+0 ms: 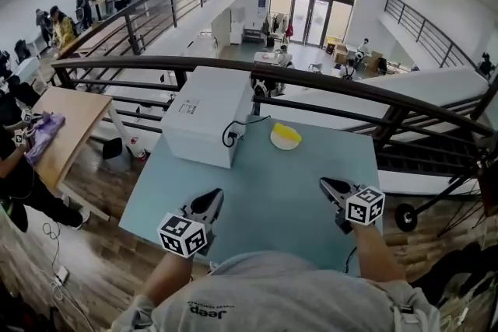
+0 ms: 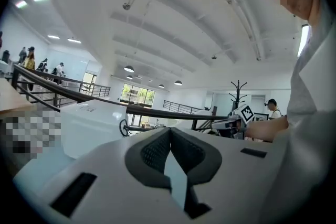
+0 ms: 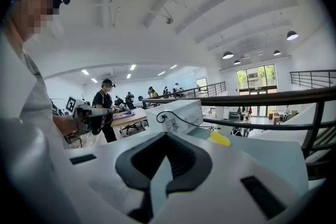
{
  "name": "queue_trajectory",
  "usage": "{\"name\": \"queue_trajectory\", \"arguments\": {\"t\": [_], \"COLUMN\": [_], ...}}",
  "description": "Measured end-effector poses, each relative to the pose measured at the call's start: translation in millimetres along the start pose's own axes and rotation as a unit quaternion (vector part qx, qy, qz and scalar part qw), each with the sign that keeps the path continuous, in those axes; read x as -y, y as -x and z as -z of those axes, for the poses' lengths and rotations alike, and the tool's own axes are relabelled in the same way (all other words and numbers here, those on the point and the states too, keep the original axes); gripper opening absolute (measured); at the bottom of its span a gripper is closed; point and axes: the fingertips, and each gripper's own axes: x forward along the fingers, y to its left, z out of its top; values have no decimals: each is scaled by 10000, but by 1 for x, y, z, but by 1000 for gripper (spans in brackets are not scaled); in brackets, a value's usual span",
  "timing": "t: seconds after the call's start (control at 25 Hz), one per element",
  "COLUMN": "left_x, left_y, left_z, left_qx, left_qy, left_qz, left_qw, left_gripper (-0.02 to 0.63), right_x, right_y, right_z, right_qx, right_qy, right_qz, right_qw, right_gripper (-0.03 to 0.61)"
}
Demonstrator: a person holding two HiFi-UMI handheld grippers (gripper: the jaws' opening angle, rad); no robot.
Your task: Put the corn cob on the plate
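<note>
The corn cob (image 1: pixel 286 134) lies on the plate (image 1: pixel 277 144), a small pale dish that holds nothing else as far as I can tell. The plate stands toward the far side of the table (image 1: pixel 233 202), just beside the right front corner of the white box (image 1: pixel 204 111). Judged from this, the task looks done.

What could go wrong now comes mostly from any further handling. The cob is rounded and the plate is shallow, so a knock against the rim would probably send it rolling onto the table. The plate is not far from the table's far edge, beyond which the railing (image 1: pixel 327 82) guards a drop to the floor below, and a push in that direction could carry it off. A black cable (image 1: pixel 233 132) loops from the front of the box close to the plate, and a jaw passing there could catch it and drag the box or the plate.

The white box is closed, and what it holds cannot be seen.

Both tools are well apart from the plate, at the near edge of the table. The left gripper (image 1: pixel 212 200) has its jaws together with nothing between them. The right gripper (image 1: pixel 331 186) likewise has its jaws pressed together and empty.
</note>
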Motion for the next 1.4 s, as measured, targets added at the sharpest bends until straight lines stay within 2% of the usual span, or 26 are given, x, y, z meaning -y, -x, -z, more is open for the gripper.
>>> {"name": "queue_trajectory", "arguments": {"t": [0.12,0.32,0.52,0.68,0.84,1.04,1.2,1.4], "left_x": [37,94,110,99,72,28,-7,-17], "left_y": [-7,-28,-44,-44,-30,-2,12,16], "left_z": [7,9,1,-4,-13,-23,-20,-17], "left_qx": [10,-239,-222,-204,-172,-146,-167,-96], "left_qy": [113,-122,-311,-391,-404,-456,-344,-225], "left_qz": [-44,211,551,878,1073,1115,1042,1006], "left_qw": [9999,9994,9978,9952,9933,9926,9938,9946], "left_gripper": [18,18,18,18,18,18,18,18], "right_x": [2,9,8,-3,-23,-59,-77,-82], "right_y": [27,70,84,89,84,57,33,23], "right_z": [18,33,38,34,33,27,19,16], "right_qx": [-30,99,226,317,474,531,537,371], "right_qy": [-36,-260,-320,-308,-604,-690,-622,-495], "right_qz": [-229,-328,-213,99,428,535,550,560], "right_qw": [9997,9991,9990,9990,9961,9948,9951,9965], "right_gripper": [18,18,18,18,18,18,17,17]}}
